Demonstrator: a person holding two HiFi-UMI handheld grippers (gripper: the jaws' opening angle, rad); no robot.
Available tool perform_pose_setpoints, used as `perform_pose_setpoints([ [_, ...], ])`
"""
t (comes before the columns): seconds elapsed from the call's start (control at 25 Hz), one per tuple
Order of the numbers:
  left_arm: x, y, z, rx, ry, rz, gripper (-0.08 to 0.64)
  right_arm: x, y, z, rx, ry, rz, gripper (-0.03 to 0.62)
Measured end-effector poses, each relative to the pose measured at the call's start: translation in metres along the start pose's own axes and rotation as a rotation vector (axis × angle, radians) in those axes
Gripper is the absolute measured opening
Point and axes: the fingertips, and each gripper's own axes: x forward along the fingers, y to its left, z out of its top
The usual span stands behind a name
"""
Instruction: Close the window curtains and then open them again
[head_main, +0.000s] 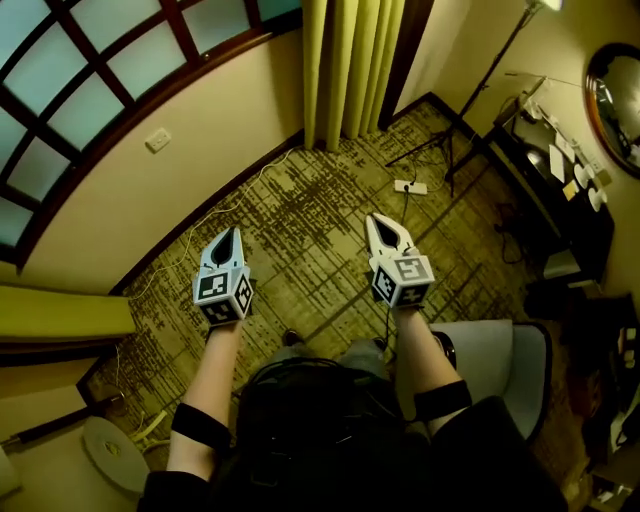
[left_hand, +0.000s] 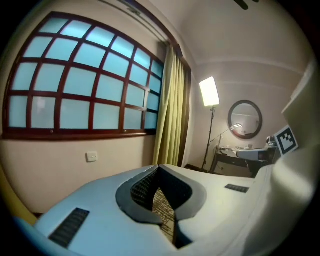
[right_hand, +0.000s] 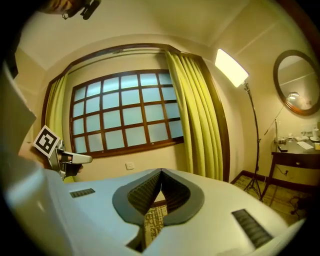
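Standing in this room, I see the person holding both tools out in front over the patterned carpet (head_main: 300, 225), facing the wall with the window (right_hand: 125, 115). The left gripper (head_main: 228, 236) has its jaws pressed together with nothing between them, only carpet showing through the gap behind the tips. The right gripper (head_main: 378, 226) is just the same, jaws together and empty. The two are held side by side, apart from each other, and neither touches any cloth. The yellow-green curtains are drawn back, leaving the panes bare: the right curtain (head_main: 350, 60) hangs bunched in folds in the corner beyond the right gripper, and the left curtain (right_hand: 55, 100) is gathered at the window's other edge, beyond the left gripper. A wall socket (head_main: 157, 140) sits under the sill. Off to the right stand a lit floor lamp (right_hand: 231, 67) on a tripod, a round mirror (right_hand: 295, 82) on the wall and a dark desk (head_main: 560, 200) with small things on it, and a white power strip (head_main: 410, 186) lies on the carpet near the lamp's legs.
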Motion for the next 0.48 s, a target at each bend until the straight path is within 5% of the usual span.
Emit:
perform_pose_setpoints([
  [0.24,-0.024,0.078,0.008,-0.017,-0.004,0.104,0.008,0.052,0.064,-0.003,-0.033,0.039,0.077,0.0],
  [0.48,-0.017,0.091,0.015,-0.046,-0.035,0.128,0.008,0.078,0.059,-0.005,-0.032,0.086,0.099,0.0],
])
